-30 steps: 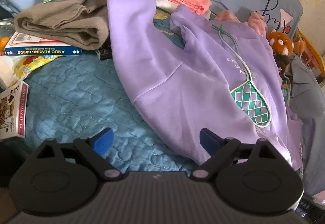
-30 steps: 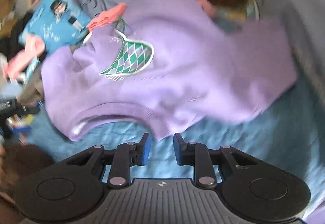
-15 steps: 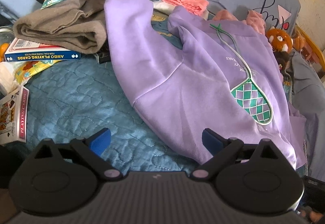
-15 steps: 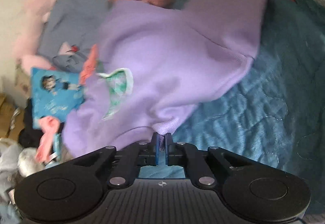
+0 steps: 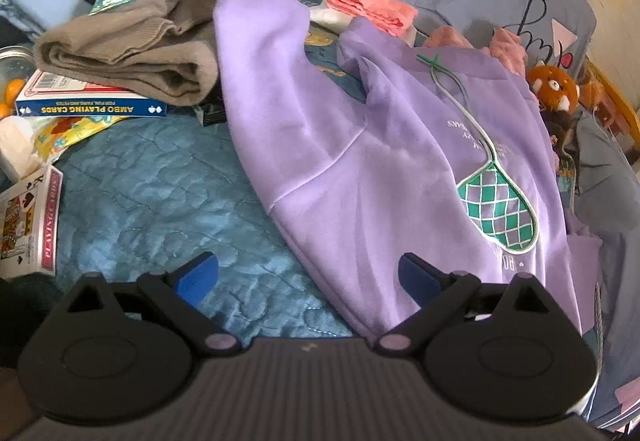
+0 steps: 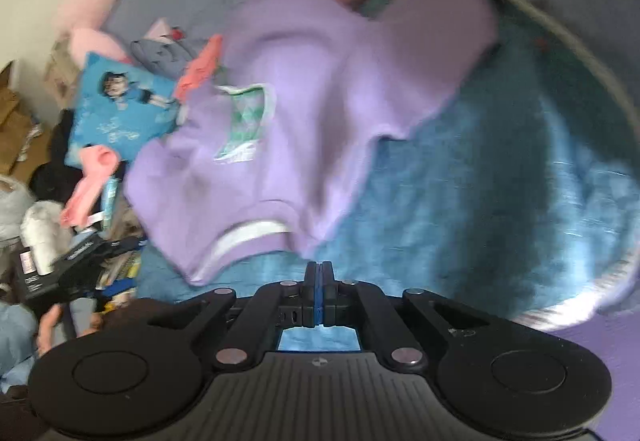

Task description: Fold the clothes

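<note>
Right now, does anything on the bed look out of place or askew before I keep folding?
Yes. The purple sweatshirt lies crooked and rumpled, one sleeve draped up against the folded brown garment. Playing card boxes and snack packets clutter the quilt.

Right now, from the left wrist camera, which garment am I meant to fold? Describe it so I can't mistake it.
Start at the blue quilted bedspread. Spread across its right half lies the lilac sweatshirt, one sleeve reaching up beside the folded brown sweater. It alone carries a green checked net design with a long looping handle on its chest.
</note>
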Motion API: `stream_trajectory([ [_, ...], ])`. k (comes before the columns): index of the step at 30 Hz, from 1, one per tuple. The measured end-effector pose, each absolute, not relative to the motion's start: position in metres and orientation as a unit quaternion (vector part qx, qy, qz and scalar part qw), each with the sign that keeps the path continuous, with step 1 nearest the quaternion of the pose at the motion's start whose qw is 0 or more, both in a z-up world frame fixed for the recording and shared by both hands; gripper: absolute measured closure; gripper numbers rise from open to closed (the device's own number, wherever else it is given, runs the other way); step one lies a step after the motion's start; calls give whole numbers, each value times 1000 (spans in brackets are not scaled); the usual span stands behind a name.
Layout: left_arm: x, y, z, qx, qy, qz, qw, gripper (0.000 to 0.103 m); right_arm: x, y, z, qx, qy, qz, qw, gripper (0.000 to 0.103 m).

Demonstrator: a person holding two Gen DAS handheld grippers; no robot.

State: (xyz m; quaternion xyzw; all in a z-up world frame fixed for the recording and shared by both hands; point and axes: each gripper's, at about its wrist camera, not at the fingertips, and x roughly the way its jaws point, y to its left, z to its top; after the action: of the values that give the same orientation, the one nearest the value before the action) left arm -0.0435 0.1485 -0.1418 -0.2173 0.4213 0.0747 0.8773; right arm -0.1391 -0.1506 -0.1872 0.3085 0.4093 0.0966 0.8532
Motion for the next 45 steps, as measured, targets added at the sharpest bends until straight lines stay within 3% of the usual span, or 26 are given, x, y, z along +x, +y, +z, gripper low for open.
stream_trajectory([
  [2,-43,151,-142,-223,421,79,876,5,-120,-122,-176,247,402,153,868,94],
  [4,-44,154,-142,-227,417,86,876,5,-95,-88,-168,180,400,207,875,79],
  [6,-46,157,-140,-229,408,95,879,5,-70,-60,-168,147,406,252,866,70],
  [14,-54,176,-138,-252,394,117,876,3,-21,-6,-205,159,462,327,809,72],
  [15,-54,177,-138,-254,395,117,875,3,-20,-4,-206,169,465,334,802,88],
  [16,-54,177,-139,-255,396,117,875,3,-20,-2,-207,179,467,341,796,98],
  [18,-54,178,-139,-255,394,119,875,3,-19,3,-208,200,470,355,783,100],
  [24,-67,196,-127,-277,355,149,880,3,-25,19,-196,216,474,414,747,100],
  [31,-78,220,-117,-278,326,196,882,1,-32,25,-222,164,542,340,751,97],
  [39,-75,225,-124,-266,344,217,874,0,-44,4,-165,124,477,323,808,87],
  [45,-65,226,-135,-267,368,215,864,0,1,15,-136,94,436,301,843,80],
])
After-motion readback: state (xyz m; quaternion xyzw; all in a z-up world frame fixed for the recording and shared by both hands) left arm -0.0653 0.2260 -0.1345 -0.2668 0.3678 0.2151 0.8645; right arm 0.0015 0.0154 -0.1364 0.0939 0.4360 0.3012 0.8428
